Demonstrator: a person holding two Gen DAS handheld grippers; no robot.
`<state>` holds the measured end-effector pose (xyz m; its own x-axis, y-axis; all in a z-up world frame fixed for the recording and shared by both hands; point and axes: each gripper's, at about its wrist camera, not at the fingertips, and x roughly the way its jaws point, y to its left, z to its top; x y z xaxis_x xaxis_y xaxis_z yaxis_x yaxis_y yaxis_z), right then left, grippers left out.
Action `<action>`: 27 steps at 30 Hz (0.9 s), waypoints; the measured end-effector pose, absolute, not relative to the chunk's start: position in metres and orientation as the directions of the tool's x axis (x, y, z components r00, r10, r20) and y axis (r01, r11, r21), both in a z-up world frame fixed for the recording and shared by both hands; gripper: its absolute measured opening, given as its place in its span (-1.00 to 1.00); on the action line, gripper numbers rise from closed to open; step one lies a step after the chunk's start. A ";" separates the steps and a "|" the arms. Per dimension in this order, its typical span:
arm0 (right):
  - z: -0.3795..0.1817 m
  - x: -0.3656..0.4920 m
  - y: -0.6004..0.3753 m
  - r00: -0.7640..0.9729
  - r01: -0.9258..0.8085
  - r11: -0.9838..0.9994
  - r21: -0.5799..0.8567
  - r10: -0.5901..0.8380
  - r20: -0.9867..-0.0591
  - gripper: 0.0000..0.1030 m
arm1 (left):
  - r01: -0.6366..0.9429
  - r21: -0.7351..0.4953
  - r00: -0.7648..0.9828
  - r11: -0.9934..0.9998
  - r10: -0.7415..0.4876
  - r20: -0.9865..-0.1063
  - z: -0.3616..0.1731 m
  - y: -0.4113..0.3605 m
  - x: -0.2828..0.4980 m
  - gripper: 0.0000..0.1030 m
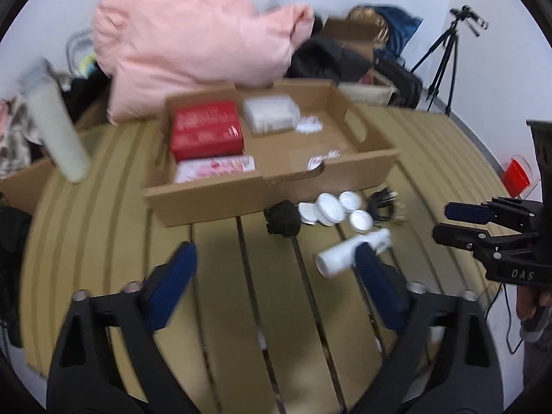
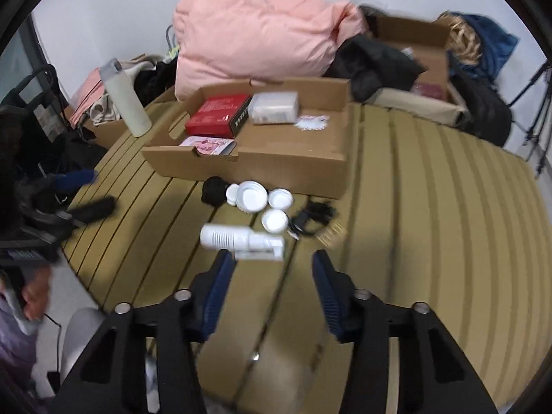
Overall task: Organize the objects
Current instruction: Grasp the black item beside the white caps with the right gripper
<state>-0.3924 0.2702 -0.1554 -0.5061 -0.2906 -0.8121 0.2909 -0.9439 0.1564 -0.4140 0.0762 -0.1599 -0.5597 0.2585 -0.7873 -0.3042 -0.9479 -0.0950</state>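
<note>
A shallow cardboard box [image 1: 241,196] [image 2: 276,169] sits on the slatted tan surface. It holds a red box [image 1: 207,131] [image 2: 217,115], a clear plastic case [image 1: 270,115] [image 2: 274,107] and a pink-patterned packet [image 1: 214,169]. In front of it lie several white lids [image 1: 331,208] [image 2: 253,196], a black fabric bundle [image 1: 283,220] [image 2: 214,189], a black cable tangle [image 1: 384,203] [image 2: 312,217] and a white bottle [image 1: 348,252] [image 2: 238,238] on its side. My left gripper [image 1: 274,255] is open over bare slats. My right gripper [image 2: 272,258] is open, just short of the bottle.
A tall pale flask [image 1: 58,127] [image 2: 124,103] stands left of the box. A pink duvet [image 1: 193,34], dark clothes and another carton [image 2: 410,34] pile up behind. A tripod [image 1: 445,55] and a red cup [image 1: 516,176] are at the right. The view is blurred.
</note>
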 end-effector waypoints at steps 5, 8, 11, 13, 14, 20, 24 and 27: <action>-0.203 -0.454 0.245 -0.451 0.335 -0.929 0.160 -0.307 -0.838 -0.36 | -0.277 -0.173 -0.507 -0.945 0.296 -0.809 -0.205 0.085 -0.461 0.41; -0.225 -0.477 0.239 -0.443 0.333 -0.935 0.121 -0.269 -0.855 -0.44 | -0.267 -0.145 -0.496 -0.953 0.265 -0.827 -0.227 0.092 -0.478 0.40; -0.239 -0.484 0.239 -0.428 0.345 -0.931 0.115 -0.266 -0.864 -0.51 | -0.266 -0.177 -0.495 -0.947 0.292 -0.818 -0.236 0.092 -0.484 0.15; -0.241 -0.481 0.239 -0.436 0.359 -0.927 0.105 -0.266 -0.860 -0.54 | -0.280 -0.210 -0.485 -0.937 0.327 -0.811 -0.238 0.092 -0.484 -0.05; -0.241 -0.480 0.241 -0.433 0.363 -0.925 0.113 -0.275 -0.858 -0.54 | -0.288 -0.212 -0.487 -0.934 0.334 -0.807 -0.238 0.093 -0.483 -0.19; -0.239 -0.472 0.243 -0.428 0.360 -0.927 0.109 -0.267 -0.863 -0.78 | -0.282 -0.199 -0.498 -0.939 0.320 -0.806 -0.232 0.093 -0.478 -0.33; -0.233 -0.469 0.247 -0.435 0.344 -0.929 0.139 -0.289 -0.853 -0.79 | -0.266 -0.221 -0.515 -0.938 0.332 -0.790 -0.217 0.080 -0.466 -0.33; -0.219 -0.470 0.261 -0.437 0.301 -0.913 0.277 -0.390 -0.810 -0.78 | -0.225 -0.232 -0.542 -0.946 0.319 -0.777 -0.207 0.062 -0.457 -0.33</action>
